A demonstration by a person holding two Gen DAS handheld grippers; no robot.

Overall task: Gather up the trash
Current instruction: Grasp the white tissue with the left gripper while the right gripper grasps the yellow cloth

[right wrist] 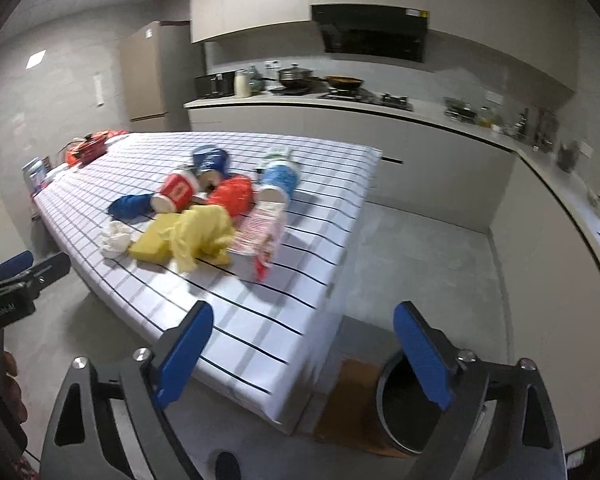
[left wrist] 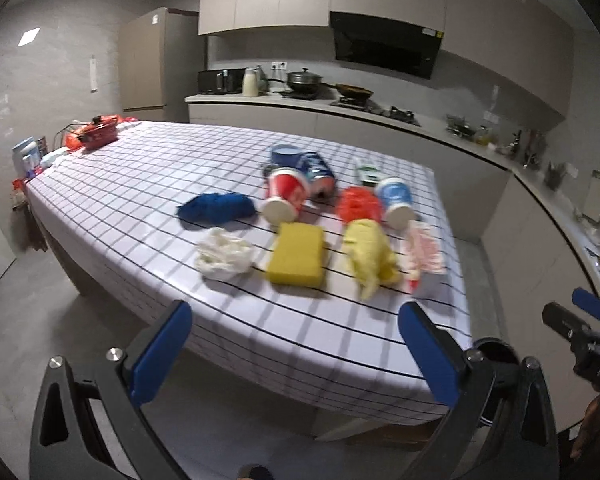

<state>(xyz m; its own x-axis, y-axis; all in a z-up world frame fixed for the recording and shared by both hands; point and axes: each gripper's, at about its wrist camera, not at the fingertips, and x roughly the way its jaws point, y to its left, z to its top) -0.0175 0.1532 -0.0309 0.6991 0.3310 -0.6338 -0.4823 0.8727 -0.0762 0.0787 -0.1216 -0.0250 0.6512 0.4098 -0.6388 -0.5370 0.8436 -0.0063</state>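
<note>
The kitchen tabletop [left wrist: 112,200] carries clustered trash; the dark bin [right wrist: 400,412] stands on the floor by its corner. Left gripper [left wrist: 296,352] and right gripper [right wrist: 320,354] hover short, fingers apart, empty. Risk: tipped cups [left wrist: 286,196] rolling off when nudged.

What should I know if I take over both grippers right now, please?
Left gripper: open, empty, short of the table's near edge.
Right gripper: open, empty, near the table corner.
Trash all lies on the checked table: blue bag, white wad, yellow sponge, yellow glove, red cup, orange bag, blue cup, carton, cans behind.
Bin stands on the floor by the table corner.
Done: nothing visibly collected.
Left: pick up each piece and drop it in the bin.
</note>
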